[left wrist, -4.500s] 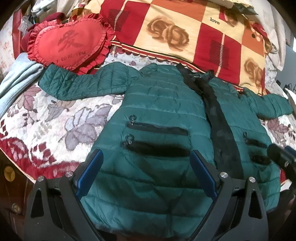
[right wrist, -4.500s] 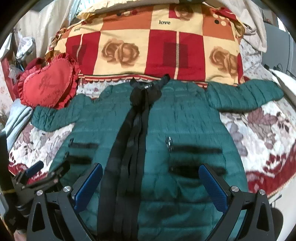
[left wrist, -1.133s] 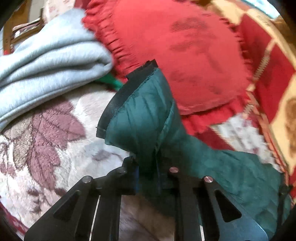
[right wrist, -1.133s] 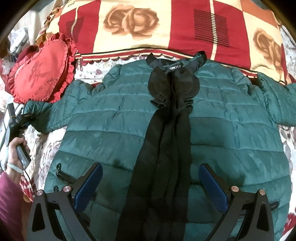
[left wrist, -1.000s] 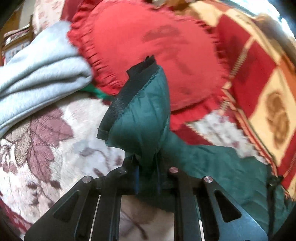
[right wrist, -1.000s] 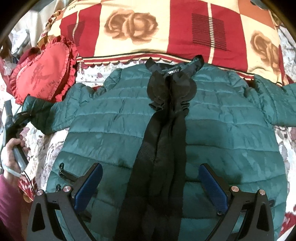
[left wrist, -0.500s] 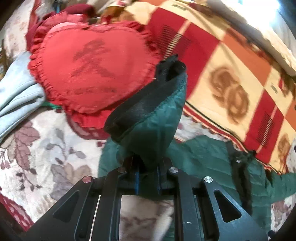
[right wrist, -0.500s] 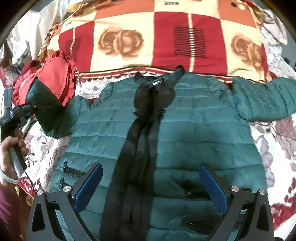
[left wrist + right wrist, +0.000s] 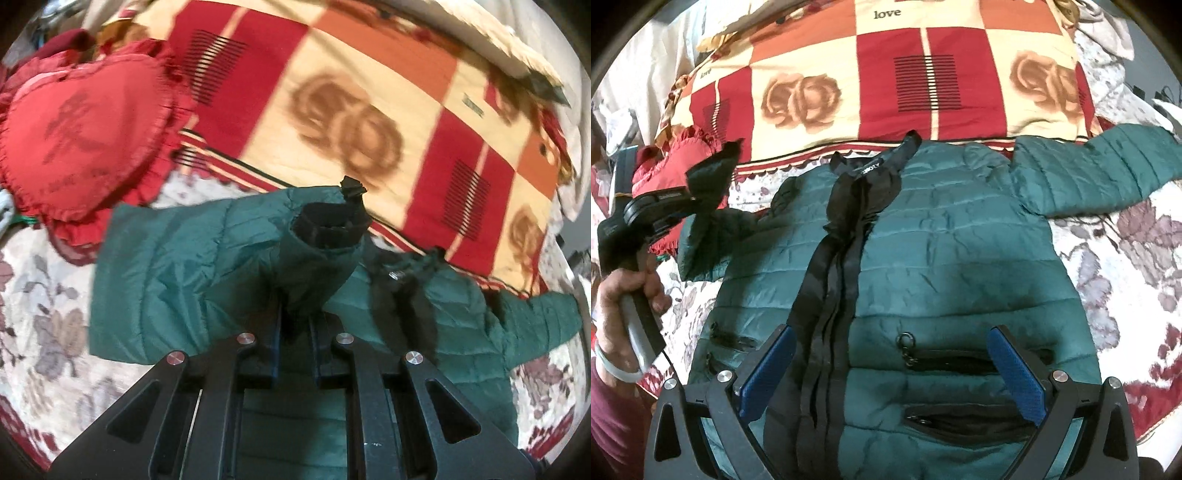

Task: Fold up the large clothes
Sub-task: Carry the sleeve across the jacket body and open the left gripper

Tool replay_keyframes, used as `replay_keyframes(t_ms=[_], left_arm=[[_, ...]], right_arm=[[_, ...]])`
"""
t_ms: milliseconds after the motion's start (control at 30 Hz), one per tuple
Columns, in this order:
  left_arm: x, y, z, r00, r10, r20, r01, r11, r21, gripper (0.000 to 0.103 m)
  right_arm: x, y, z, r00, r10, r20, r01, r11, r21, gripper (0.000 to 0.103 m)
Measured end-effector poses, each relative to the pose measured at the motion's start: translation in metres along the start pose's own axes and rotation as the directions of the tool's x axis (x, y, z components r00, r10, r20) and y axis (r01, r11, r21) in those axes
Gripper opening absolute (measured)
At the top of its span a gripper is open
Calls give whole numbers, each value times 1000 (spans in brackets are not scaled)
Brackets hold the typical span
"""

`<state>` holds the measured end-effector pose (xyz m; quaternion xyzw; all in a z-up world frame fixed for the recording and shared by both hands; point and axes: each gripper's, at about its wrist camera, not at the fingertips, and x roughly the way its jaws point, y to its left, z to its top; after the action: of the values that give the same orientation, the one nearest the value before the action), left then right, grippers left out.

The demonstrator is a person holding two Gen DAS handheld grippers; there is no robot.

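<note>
A green quilted jacket (image 9: 960, 266) with a black zipper band (image 9: 838, 258) lies front up on the bed. My left gripper (image 9: 295, 321) is shut on the jacket's left sleeve (image 9: 321, 251) near the black cuff and holds it lifted over the jacket's body; it also shows in the right wrist view (image 9: 685, 206). The other sleeve (image 9: 1097, 177) lies spread out to the right. My right gripper (image 9: 890, 373) is open and empty above the jacket's lower front, over the pocket zips (image 9: 945, 360).
A red heart-shaped cushion (image 9: 81, 136) lies at the left. A red and cream checked quilt (image 9: 886, 81) is folded along the back. The bed has a flowered cover (image 9: 1126, 258). A hand (image 9: 624, 291) holds the left gripper's handle.
My left gripper has lifted the sleeve off the bed and carried it right, in over the jacket. The right gripper has drawn back a little toward the hem and stays open.
</note>
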<state>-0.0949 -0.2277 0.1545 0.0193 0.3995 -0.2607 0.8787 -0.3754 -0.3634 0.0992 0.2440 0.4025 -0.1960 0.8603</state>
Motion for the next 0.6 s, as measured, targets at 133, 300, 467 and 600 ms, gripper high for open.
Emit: replay_keyframes(t_ms=[133,300,467,600], left_arm=[[12,-31,-11,999,-28,-32,29,999,39,10],[18,-64,-23,995,-75,-66,80,994,69,9],[19,-97,-34,987,-128,-94,137,986,98,9],[22,-115,-40,984,-143,-108,155,981,118,9]], right_arm=[[0,-8,-1,1000,2,-5,-2,1000,20,103],[0,-15,-3,1000,1,-4,-1,999,35,103],[-1,-21,-1,1000,4,-1,-4,999,49,103],[-2,-24,-1,1000,5,0,-5,998,57,103]])
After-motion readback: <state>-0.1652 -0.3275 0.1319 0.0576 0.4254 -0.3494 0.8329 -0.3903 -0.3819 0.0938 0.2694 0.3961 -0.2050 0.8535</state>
